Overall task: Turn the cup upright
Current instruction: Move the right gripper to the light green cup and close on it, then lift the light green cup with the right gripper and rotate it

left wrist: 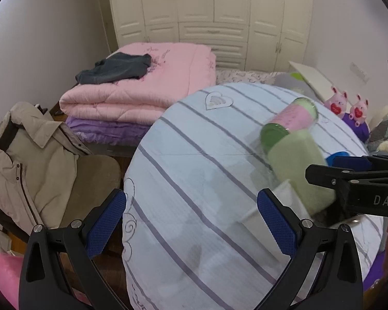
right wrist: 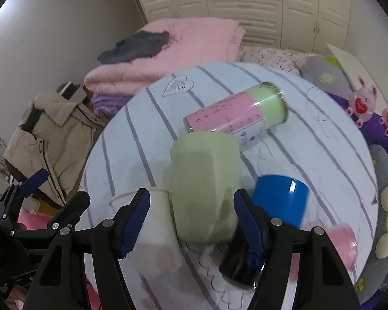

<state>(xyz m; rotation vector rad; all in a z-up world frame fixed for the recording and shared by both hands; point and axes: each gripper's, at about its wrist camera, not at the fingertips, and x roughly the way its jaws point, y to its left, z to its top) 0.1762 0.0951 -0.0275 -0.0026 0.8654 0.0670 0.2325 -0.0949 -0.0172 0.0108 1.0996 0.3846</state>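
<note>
Here we see a round table under a striped cloth. A tall bottle lies on its side at about 12 o'clock on the table, pink and green inside its clear wall. Just below it stands the green cup, near the middle; we cannot tell which end is up. Our right gripper has its fingers spread wide on both sides of this cup, not squeezing it. A blue cup lies tipped at 3 o'clock, a white cup at 9 o'clock, a pink cup at 4 o'clock. Our left gripper is spread wide too, holding nothing.
</note>
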